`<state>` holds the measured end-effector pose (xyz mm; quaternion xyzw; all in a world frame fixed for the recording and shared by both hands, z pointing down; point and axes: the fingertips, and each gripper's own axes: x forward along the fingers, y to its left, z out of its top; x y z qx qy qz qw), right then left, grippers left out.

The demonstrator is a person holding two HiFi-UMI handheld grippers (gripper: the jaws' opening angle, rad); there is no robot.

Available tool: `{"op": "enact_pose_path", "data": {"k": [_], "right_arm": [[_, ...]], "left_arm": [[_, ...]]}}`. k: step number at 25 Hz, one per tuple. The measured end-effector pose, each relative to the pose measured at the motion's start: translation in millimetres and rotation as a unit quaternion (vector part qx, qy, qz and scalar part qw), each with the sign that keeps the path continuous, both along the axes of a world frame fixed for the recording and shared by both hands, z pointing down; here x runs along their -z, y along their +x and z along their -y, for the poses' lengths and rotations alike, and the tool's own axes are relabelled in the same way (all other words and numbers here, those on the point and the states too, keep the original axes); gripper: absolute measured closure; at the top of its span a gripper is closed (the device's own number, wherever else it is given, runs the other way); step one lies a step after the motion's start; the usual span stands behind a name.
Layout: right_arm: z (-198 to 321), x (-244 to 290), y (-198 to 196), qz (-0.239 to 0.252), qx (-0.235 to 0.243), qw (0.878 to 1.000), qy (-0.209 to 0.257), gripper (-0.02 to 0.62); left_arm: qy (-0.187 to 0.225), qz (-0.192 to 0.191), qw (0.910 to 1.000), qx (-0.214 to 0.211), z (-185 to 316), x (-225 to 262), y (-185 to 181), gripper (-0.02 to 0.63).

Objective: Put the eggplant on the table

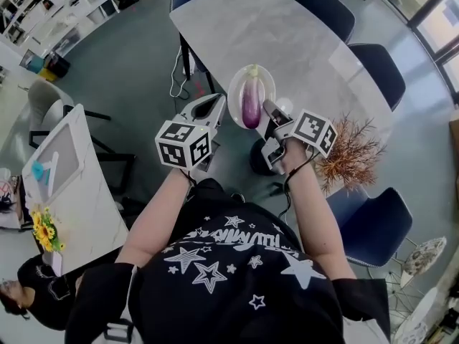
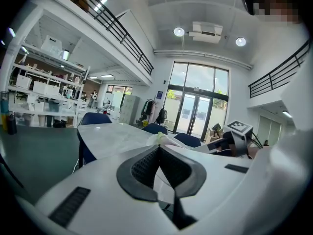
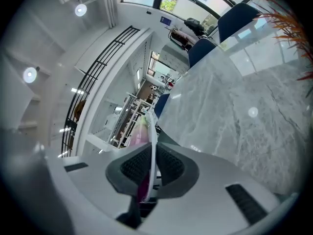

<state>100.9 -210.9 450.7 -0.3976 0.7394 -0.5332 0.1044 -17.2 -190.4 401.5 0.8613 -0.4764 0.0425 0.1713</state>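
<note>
Nearest to the person, both grippers were lifted in front of the chest. The left gripper [image 1: 219,106] had its jaws pressed together on the left rim of a white plate [image 1: 266,78]. The right gripper [image 1: 270,110] was clamped on the opposite rim, and its own view showed the thin edge between the pads. The purple eggplant [image 1: 251,101] lay lengthwise on the plate, which was held in the air by the near long edge of the marble table [image 1: 287,34]. Blue chairs [image 1: 375,67] stood along the table's far edge.
</note>
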Motion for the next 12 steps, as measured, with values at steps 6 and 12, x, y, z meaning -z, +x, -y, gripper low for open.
{"op": "enact_pose_path", "data": {"k": [6,12], "right_arm": [[25.7,-2.8,8.6,0.007,-0.009,1.0,-0.004,0.571],[58.5,-15.2,9.5,0.006,-0.027,1.0,-0.009,0.571]], "left_arm": [[0.001,0.006,1.0,-0.006,32.8,-0.1,6.6,0.598],[-0.004,0.002,0.9996,-0.028,78.8,-13.4,12.6,0.598]]}}
